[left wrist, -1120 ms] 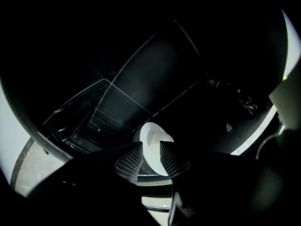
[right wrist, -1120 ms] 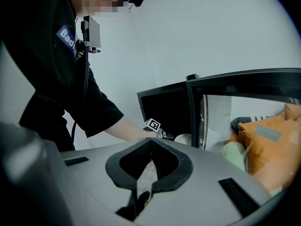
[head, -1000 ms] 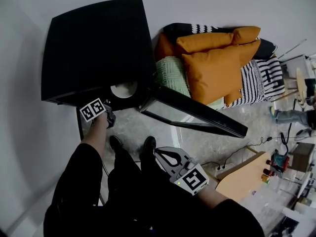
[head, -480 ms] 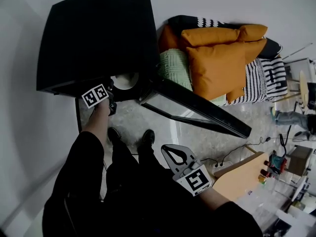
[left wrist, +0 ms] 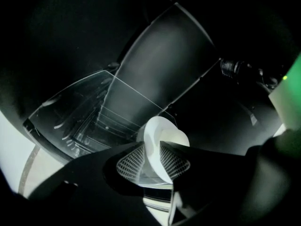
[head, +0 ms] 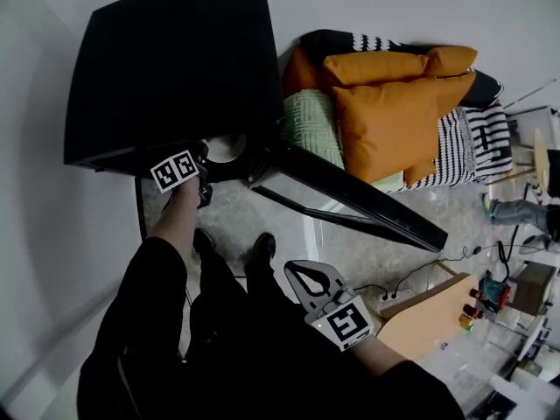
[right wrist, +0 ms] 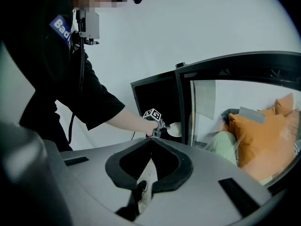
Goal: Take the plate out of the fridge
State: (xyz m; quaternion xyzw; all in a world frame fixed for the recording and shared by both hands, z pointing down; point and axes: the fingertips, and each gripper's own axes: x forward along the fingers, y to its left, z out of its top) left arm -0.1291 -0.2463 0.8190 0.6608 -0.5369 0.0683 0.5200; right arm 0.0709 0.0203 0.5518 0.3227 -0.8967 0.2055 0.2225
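The black fridge (head: 175,68) stands at the upper left of the head view, its glass door (head: 350,195) swung open to the right. At its opening my left gripper (head: 197,175) is shut on the rim of a white plate (head: 224,146). In the left gripper view the plate (left wrist: 164,135) stands edge-on between the mesh pads (left wrist: 129,163) of that gripper (left wrist: 153,155). My right gripper (head: 292,269) hangs low by my legs, shut and empty, its tips touching (right wrist: 150,139). From the right gripper view the plate (right wrist: 175,129) shows just in front of the fridge.
A clear plastic shelf (left wrist: 80,121) sits inside the dark fridge. Orange cushions (head: 394,103), a green one (head: 306,121) and striped ones lie right of the door. A power strip with cables (head: 398,291) and a wooden board (head: 429,313) lie on the floor at right.
The left gripper with the plate has sunk a little at the fridge's opening. The right gripper has drifted slightly lower; both stay shut.
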